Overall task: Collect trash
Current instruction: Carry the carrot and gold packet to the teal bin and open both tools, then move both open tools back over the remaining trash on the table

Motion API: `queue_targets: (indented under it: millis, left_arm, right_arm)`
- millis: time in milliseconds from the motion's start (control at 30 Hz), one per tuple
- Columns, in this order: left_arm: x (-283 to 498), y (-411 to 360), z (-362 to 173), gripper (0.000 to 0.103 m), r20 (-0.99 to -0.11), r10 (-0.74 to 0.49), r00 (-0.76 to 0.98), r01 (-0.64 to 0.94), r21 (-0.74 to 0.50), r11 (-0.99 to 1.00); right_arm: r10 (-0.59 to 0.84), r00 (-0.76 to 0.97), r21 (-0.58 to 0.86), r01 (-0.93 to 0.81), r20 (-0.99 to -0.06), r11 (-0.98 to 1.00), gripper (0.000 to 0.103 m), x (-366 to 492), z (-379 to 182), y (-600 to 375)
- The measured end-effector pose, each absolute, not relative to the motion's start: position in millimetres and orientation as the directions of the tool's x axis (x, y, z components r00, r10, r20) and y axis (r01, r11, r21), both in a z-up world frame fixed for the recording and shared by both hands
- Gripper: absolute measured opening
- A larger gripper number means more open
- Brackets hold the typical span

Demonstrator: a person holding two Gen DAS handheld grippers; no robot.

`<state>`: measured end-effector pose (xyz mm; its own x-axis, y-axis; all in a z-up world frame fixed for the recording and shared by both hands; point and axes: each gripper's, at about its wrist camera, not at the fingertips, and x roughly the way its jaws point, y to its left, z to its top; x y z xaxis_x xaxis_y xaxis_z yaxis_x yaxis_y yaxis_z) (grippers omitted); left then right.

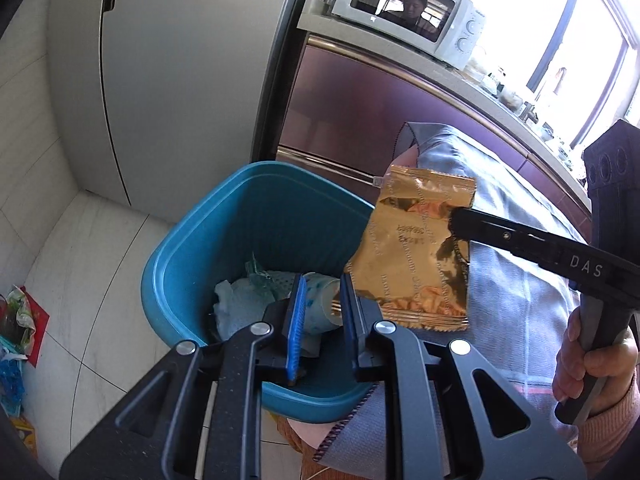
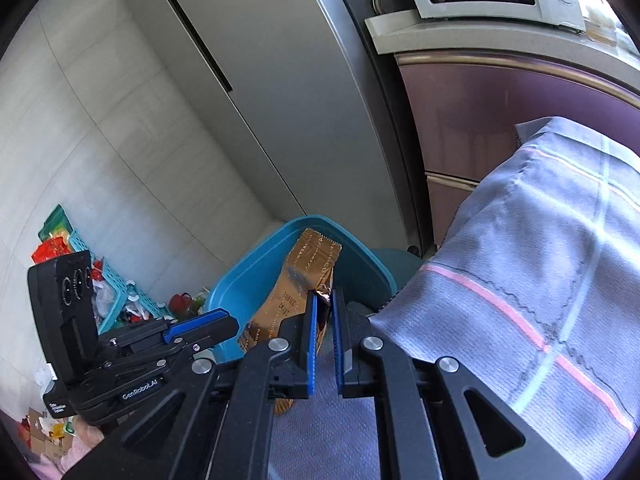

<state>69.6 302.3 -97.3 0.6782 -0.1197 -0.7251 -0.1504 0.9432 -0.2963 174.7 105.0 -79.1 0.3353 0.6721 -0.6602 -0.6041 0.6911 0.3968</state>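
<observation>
A blue bin [image 1: 168, 264] stands on the floor beside a cloth-covered table [image 1: 520, 280]; inside lie crumpled white paper [image 1: 236, 308] and a dotted paper cup [image 1: 320, 308]. My right gripper [image 1: 456, 220] is shut on a gold snack wrapper [image 1: 416, 248], which hangs at the bin's right rim. The right wrist view shows the same wrapper [image 2: 308, 276] pinched between the right gripper's [image 2: 324, 300] blue pads, over the bin [image 2: 240, 276]. My left gripper [image 1: 324, 316] hovers over the bin's near side, its jaws a narrow gap apart with nothing between them; it shows again as the left gripper [image 2: 224, 324] low on the left.
A grey fridge [image 1: 180, 80] rises behind the bin, with a purple cabinet [image 1: 360, 100] and a white microwave [image 1: 412, 4] to its right. Packets and a teal basket [image 2: 104, 280] litter the floor by the left wall. A hand [image 1: 588, 364] grips the right handle.
</observation>
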Motion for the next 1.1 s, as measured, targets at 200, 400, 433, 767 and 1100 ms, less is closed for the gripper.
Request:
queue_targets:
  millis: [200, 400, 433, 767, 1100]
  left_arm:
    - [71.3, 306.9, -102.0, 0.017, -0.724, -0.104, 0.681, -0.179, -0.304, 0.936]
    - [65.4, 309.0, -99.7, 0.019, -0.717, -0.092, 0.691, -0.195, -0.308, 0.931]
    - [64.8, 309.1, -99.4, 0.020, -0.716, -0.090, 0.692, -0.197, -0.307, 0.931]
    - [58.6, 300.3, -97.0, 0.029, -0.705, -0.107, 0.701, -0.168, -0.310, 0.936]
    - [48.2, 255.0, -74.8, 0.042, -0.669, -0.117, 0.734, -0.076, -0.252, 0.965]
  right_arm:
    - [0.651, 0.315, 0.379, -0.609, -0.690, 0.697, 0.007, 181.0, -87.2, 126.0]
    - [0.640, 0.285, 0.383, -0.607, -0.713, 0.697, 0.012, 184.7, -96.3, 142.8]
    - [0.638, 0.285, 0.382, -0.604, -0.716, 0.699, 0.014, 185.6, -96.8, 144.0]
    - [0.651, 0.291, 0.402, -0.593, -0.701, 0.698, 0.021, 182.3, -96.5, 129.7]
    - [0.672, 0.339, 0.375, -0.626, -0.658, 0.683, 0.028, 154.9, -81.2, 85.6]
